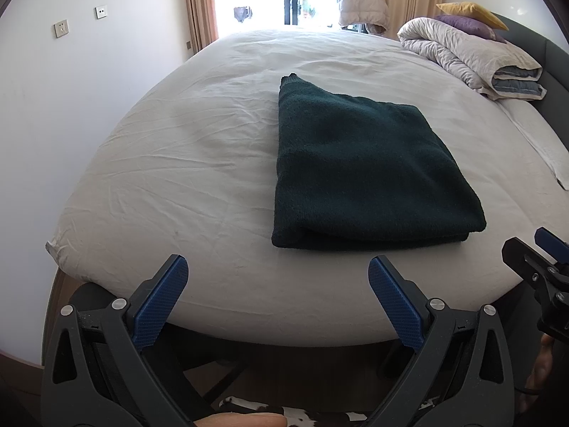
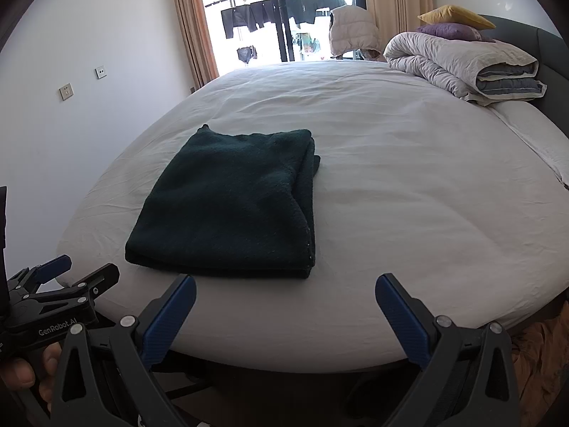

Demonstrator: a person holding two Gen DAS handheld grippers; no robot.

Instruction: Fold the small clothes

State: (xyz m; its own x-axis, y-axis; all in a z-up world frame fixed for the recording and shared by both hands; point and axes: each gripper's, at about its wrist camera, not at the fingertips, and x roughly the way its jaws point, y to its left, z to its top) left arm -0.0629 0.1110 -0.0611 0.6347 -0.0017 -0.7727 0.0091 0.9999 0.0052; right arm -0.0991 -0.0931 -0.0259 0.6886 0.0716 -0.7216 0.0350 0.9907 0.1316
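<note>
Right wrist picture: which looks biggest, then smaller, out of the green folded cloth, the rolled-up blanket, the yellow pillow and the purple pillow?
1. Green folded cloth, though it lies nearest the camera.
2. Rolled-up blanket.
3. Yellow pillow and purple pillow look alike; partly hidden, so unranked.

both wrist views low at the bed [image 1: 142, 178] edge, facing the window [image 2: 284, 35]
</note>
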